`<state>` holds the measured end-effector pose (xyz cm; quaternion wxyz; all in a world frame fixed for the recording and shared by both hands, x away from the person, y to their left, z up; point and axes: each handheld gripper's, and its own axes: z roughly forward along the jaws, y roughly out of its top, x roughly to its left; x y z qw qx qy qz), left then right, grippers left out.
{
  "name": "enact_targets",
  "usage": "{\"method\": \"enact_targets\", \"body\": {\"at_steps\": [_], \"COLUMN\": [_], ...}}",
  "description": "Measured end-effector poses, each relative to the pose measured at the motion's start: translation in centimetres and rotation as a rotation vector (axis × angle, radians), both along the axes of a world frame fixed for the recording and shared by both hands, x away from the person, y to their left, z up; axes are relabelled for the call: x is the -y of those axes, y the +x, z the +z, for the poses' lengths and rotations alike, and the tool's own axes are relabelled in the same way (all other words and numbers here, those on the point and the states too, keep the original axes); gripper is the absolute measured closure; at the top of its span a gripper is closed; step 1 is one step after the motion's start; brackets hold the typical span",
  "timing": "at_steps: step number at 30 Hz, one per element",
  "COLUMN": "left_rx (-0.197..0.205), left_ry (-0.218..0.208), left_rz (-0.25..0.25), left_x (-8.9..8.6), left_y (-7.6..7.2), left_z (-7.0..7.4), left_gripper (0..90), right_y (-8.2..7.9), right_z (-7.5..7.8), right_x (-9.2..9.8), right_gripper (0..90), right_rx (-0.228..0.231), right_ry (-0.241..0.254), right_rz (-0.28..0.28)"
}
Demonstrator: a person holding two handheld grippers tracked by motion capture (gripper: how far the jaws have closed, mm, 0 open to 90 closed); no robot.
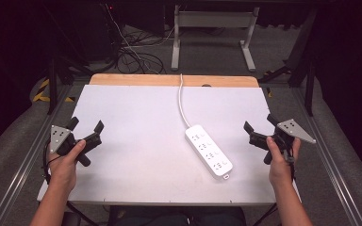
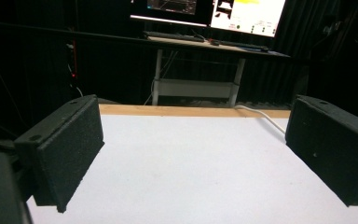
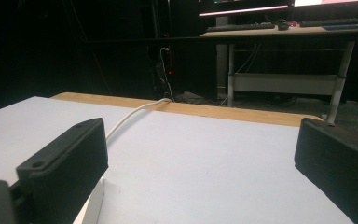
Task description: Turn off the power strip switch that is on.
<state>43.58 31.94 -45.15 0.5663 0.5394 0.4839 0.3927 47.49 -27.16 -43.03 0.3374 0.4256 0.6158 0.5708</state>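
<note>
1. Left hand (image 1: 67, 157) grips the left gripper (image 1: 86, 126) at the desk's left edge, jaws spread wide.
2. Right hand (image 1: 279, 157) grips the right gripper (image 1: 259, 122) at the right edge, jaws likewise apart.

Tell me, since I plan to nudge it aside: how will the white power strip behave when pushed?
The power strip lies flat and long, so it would likely slide, not tip. Its cable runs off the far edge and may make it pivot. The casing looks rigid.

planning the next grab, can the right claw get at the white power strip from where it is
Probably yes: the right claw is open beside the long white plastic power strip, with only bare white tabletop between them.
</note>
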Motion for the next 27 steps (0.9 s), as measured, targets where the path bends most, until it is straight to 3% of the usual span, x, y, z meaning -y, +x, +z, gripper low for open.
{"method": "enact_targets", "body": {"at_steps": [27], "left_rx": [-0.003], "left_ry": [0.002], "left_rz": [0.010], "left_x": [-0.29], "left_y": [-0.12], "left_z": [-0.06], "left_gripper": [4.9], "right_y": [0.69], "right_z": [-0.31], "right_x": [-0.28], "right_gripper": [4.3], "right_rx": [-0.012], "right_ry": [-0.009], "right_rz": [0.011]}}
